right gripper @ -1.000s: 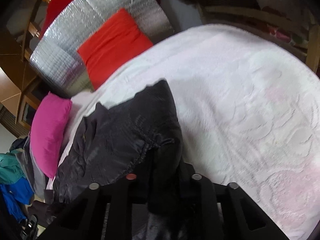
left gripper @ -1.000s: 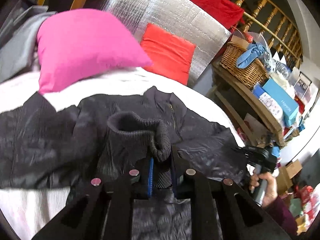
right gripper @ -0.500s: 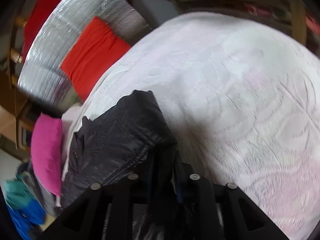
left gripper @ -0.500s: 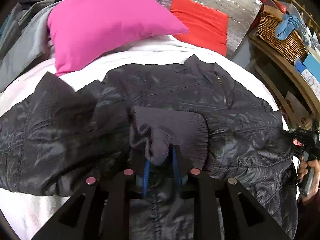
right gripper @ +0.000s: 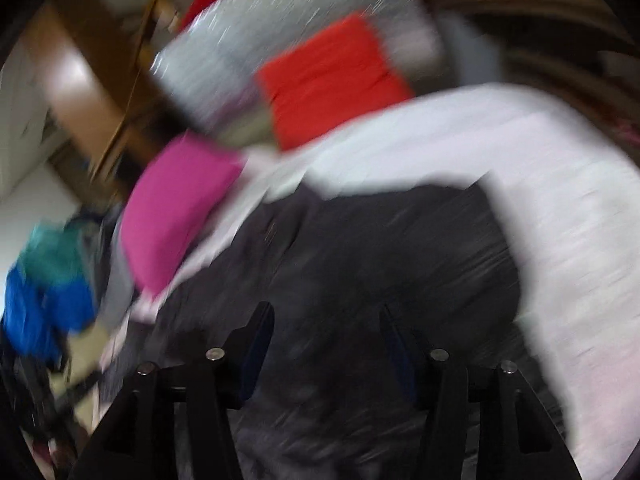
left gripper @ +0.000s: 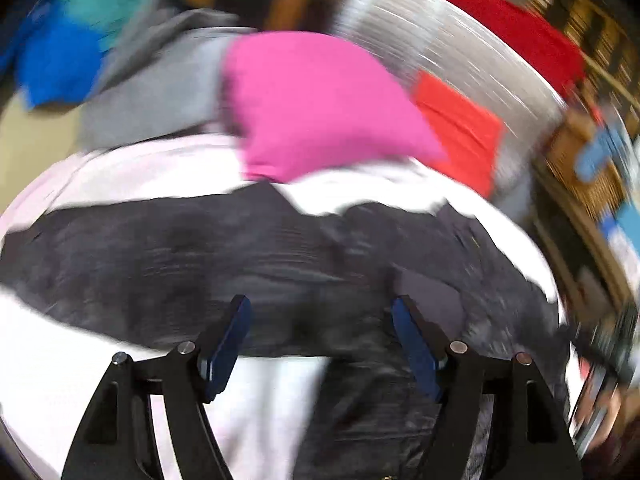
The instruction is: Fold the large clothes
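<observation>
A large black quilted jacket (left gripper: 224,256) lies spread on the white bedspread (left gripper: 132,168); it also shows in the right wrist view (right gripper: 384,256). One sleeve lies folded across the body, its knit cuff (left gripper: 432,300) beside my right finger. My left gripper (left gripper: 320,332) is open and empty just above the jacket. My right gripper (right gripper: 326,340) is open and empty over the jacket's other side. Both views are motion-blurred.
A pink pillow (left gripper: 320,104) and a red cushion (left gripper: 460,128) lie at the head of the bed against a silver padded panel (left gripper: 460,44). Grey, blue and teal clothes (left gripper: 132,72) are piled at the left. A wooden shelf with a basket (left gripper: 576,168) stands right.
Both grippers have opened: the left let go of the sleeve cuff, the right let go of the jacket edge. The sleeve now lies on the jacket. Both cameras are swinging fast.
</observation>
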{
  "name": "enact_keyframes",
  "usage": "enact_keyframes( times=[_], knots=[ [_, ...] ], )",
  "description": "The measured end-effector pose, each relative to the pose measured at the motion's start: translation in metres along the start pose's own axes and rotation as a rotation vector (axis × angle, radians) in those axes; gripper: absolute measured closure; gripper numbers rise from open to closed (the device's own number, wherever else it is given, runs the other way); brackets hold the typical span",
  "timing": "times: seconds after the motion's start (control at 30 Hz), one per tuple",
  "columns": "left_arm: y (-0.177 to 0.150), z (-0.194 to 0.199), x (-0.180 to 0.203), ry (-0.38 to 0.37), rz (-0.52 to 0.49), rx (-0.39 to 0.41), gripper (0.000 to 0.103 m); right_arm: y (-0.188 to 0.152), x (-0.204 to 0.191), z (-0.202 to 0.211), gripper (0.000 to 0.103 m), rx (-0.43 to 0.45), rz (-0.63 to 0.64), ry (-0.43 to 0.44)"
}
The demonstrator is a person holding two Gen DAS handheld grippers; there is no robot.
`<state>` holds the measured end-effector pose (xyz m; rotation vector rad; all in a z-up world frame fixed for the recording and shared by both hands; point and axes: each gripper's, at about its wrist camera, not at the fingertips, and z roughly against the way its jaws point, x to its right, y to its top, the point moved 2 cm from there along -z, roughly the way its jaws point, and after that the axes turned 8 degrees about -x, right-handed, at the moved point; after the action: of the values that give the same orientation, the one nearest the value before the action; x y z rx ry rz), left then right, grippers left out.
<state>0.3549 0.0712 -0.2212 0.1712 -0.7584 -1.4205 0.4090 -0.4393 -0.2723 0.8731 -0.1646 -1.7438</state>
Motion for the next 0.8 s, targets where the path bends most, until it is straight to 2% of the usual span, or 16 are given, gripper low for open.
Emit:
enact_keyframes(
  times=[0.1, 0.17, 0.27, 0.33, 0.4, 0.53, 0.63, 0.67, 0.7, 0.77, 0.8],
  knots=[
    [0.000, 0.010, -0.052, 0.033, 0.184, 0.013, 0.028, -0.015, -0.013, -0.037, 0.052, -0.148, 0.023, -0.040],
    [-0.003, 0.011, -0.088, 0.032, 0.337, 0.008, 0.028, -0.023, -0.011, -0.050, 0.052, -0.202, 0.013, -0.055],
    [-0.009, 0.008, -0.137, 0.051, 0.526, -0.001, 0.028, -0.024, -0.010, -0.045, 0.052, -0.182, -0.006, -0.042],
    [-0.012, 0.003, -0.161, 0.078, 0.607, -0.010, 0.028, -0.024, -0.003, -0.039, 0.052, -0.163, -0.056, 0.001],
    [-0.016, -0.004, -0.183, 0.074, 0.695, -0.016, 0.028, -0.026, 0.001, -0.037, 0.052, -0.160, -0.079, 0.017],
    [-0.020, -0.012, -0.209, 0.007, 0.798, 0.011, 0.030, -0.029, 0.002, -0.039, 0.051, -0.174, -0.071, -0.002],
    [-0.012, -0.013, -0.214, -0.001, 0.779, 0.065, 0.031, -0.025, -0.002, -0.043, 0.051, -0.177, -0.055, -0.016],
    [-0.010, -0.016, -0.214, 0.002, 0.769, 0.072, 0.043, -0.026, -0.005, -0.047, 0.051, -0.177, -0.054, -0.017],
    [-0.007, -0.020, -0.216, 0.016, 0.761, 0.076, 0.052, -0.026, -0.004, -0.047, 0.051, -0.178, -0.054, -0.016],
    [-0.004, -0.024, -0.219, 0.035, 0.753, 0.083, 0.083, -0.025, -0.003, -0.049, 0.051, -0.179, -0.057, -0.012],
    [-0.005, -0.023, -0.220, 0.047, 0.743, 0.086, 0.085, -0.025, -0.002, -0.049, 0.051, -0.179, -0.060, -0.009]
  ],
)
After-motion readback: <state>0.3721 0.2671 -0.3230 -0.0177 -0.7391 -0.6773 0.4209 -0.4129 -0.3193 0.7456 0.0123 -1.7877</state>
